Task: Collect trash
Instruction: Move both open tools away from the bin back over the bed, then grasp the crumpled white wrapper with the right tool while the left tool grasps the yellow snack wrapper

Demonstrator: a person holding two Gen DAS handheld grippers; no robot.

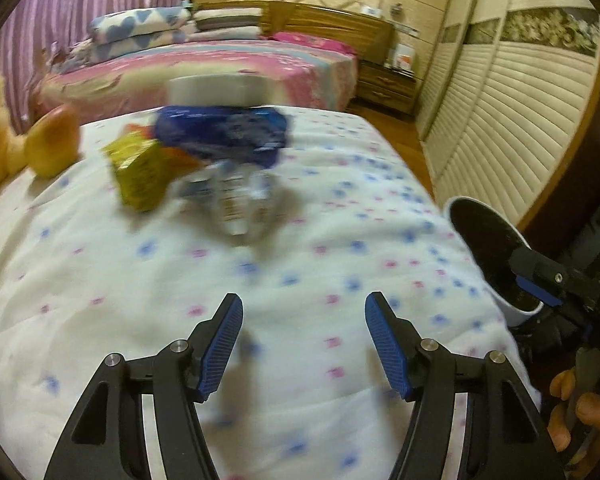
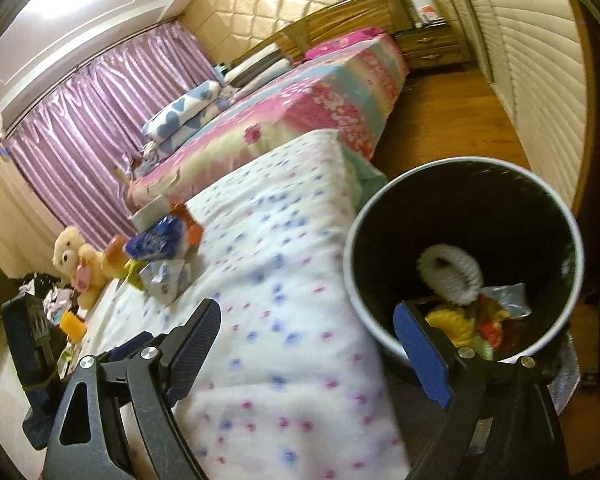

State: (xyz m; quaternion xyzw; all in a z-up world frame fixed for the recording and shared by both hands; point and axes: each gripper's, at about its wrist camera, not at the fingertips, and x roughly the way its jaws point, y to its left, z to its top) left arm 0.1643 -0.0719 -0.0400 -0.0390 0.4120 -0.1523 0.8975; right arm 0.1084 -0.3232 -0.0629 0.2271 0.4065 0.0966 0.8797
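Beyond the open, empty left claw, straight ahead on the bed, the trash pile is seen; the right claw, open and empty, is kept by the bin.

left tongs: agape, empty | right tongs: agape, empty

No legible text, brand or number anywhere. Blue wrapper on bed carries white lettering, too blurred to read. Yellow packet print smeared. Clear bottle label unreadable in both views.
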